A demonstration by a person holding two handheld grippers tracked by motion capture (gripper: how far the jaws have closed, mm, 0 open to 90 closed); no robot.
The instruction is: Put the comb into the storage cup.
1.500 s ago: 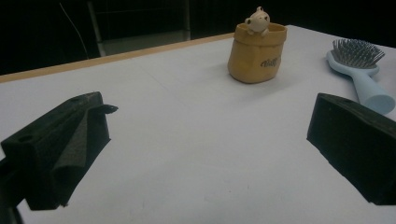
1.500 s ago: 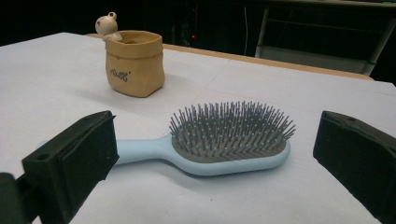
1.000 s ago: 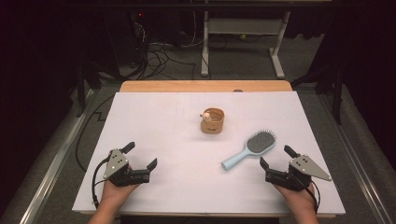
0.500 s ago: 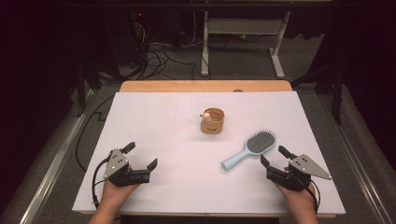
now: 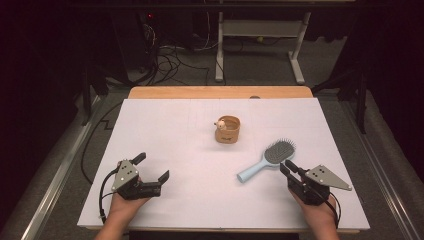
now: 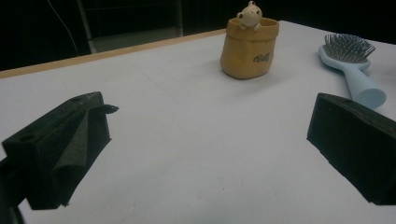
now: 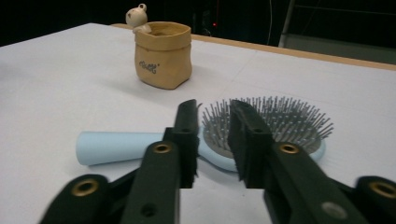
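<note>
Right gripper [image 5: 290,169], just narrowed on nothing, sits just behind the hairbrush [image 5: 265,161].

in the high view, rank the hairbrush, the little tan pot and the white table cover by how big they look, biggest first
1. white table cover, by far the largest.
2. hairbrush, long from handle to bristle head.
3. tan pot, the smallest; it stands farther from the camera, which may shrink it slightly.
</note>
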